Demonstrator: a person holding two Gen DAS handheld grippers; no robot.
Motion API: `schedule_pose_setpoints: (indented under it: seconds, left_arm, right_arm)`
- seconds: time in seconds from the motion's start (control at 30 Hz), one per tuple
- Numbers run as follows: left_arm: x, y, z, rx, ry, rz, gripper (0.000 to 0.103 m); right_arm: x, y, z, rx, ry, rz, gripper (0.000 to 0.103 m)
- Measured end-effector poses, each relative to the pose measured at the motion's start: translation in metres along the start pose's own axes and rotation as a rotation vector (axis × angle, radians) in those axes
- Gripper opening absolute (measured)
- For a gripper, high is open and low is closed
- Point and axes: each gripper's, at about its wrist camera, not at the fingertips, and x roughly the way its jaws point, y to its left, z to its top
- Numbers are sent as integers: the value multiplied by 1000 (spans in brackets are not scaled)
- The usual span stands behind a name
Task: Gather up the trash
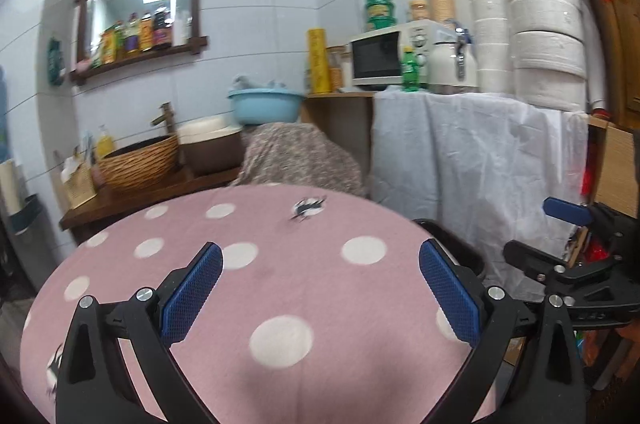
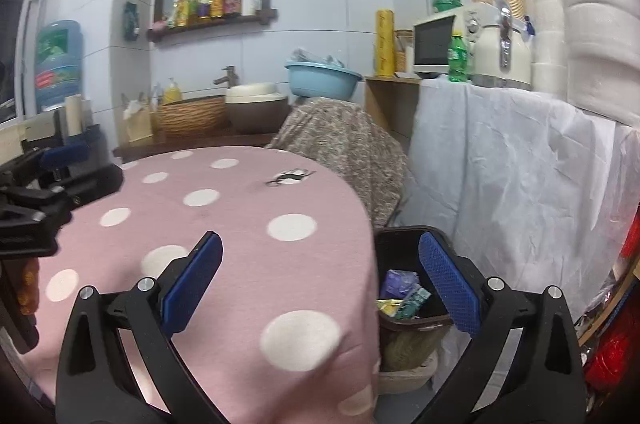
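A round table with a pink, white-dotted cloth fills the lower part of both views, also in the right wrist view. My left gripper is open and empty above the cloth. My right gripper is open and empty over the table's right edge. A dark trash bin stands on the floor right of the table, with wrappers inside; its rim shows in the left wrist view. No loose trash shows on the cloth, only a small black printed mark.
A counter draped in white cloth stands right of the bin, bearing a microwave, a green bottle and paper rolls. A patterned covered object with a blue basin stands behind the table. A sink counter with a wicker basket is at back left.
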Motion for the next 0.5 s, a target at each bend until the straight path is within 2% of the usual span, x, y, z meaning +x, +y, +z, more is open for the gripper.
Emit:
schedule_pose_setpoints:
  seconds: [0.1,0.23,0.37,0.5]
  left_arm:
    - [-15,13,-12,-41,2,26,98]
    - [-35,26,-26,-96,7,97,98]
    - [-51,32,-38,-119,-8,121,98]
    - [-62,31,-49,-124,-10,179,98]
  right_arm:
    - [-11,24,-5,-27,-2,18,97]
    - [-29,46,-14,-59,-34,36,97]
    - [-46,64,-17,-90,-67,40,97]
    - [-62,73,-22,-70,-97,48,97]
